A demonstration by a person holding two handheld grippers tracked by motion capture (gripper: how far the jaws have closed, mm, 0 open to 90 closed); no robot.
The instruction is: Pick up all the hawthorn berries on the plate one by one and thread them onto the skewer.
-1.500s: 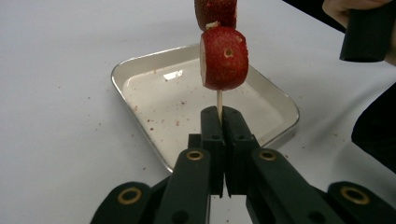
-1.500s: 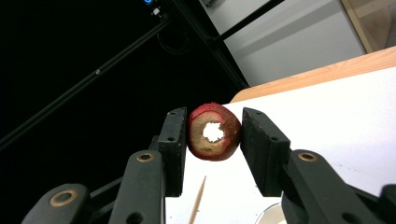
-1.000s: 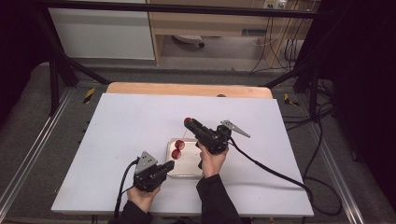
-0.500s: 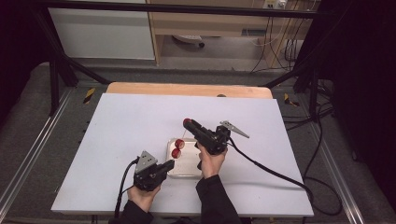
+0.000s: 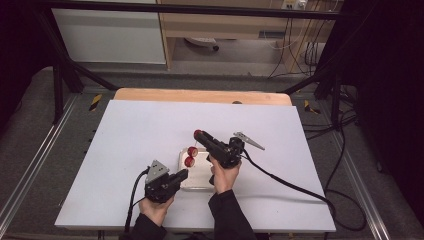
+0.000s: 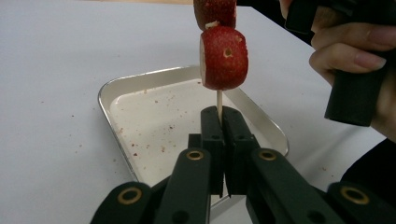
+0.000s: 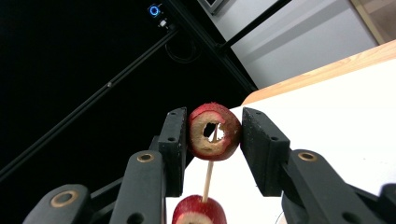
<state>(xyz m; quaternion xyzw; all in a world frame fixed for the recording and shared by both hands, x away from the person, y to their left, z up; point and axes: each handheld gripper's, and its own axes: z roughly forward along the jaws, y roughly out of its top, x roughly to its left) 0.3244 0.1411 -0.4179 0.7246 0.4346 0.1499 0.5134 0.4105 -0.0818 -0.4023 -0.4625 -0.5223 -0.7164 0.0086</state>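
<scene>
My left gripper (image 6: 219, 112) (image 5: 184, 174) is shut on the lower end of a thin wooden skewer (image 6: 218, 99), holding it upright over a small metal tray (image 6: 140, 88) (image 5: 200, 184). Two red fruit pieces are threaded on the skewer, the lower one (image 6: 223, 56) (image 5: 189, 161) just above my jaws and another (image 6: 215, 10) (image 5: 192, 151) over it. My right gripper (image 7: 214, 130) (image 5: 198, 134) is shut on a hollowed red fruit ring (image 7: 205, 135) at the skewer's top. The skewer tip (image 7: 215, 133) shows in the ring's hole.
The tray lies on a white table sheet (image 5: 140, 130), with red crumbs inside it. A wooden board edge (image 5: 200, 96) runs along the far side. The right gripper's cable (image 5: 280, 177) trails to the right. Metal frame rails flank the table.
</scene>
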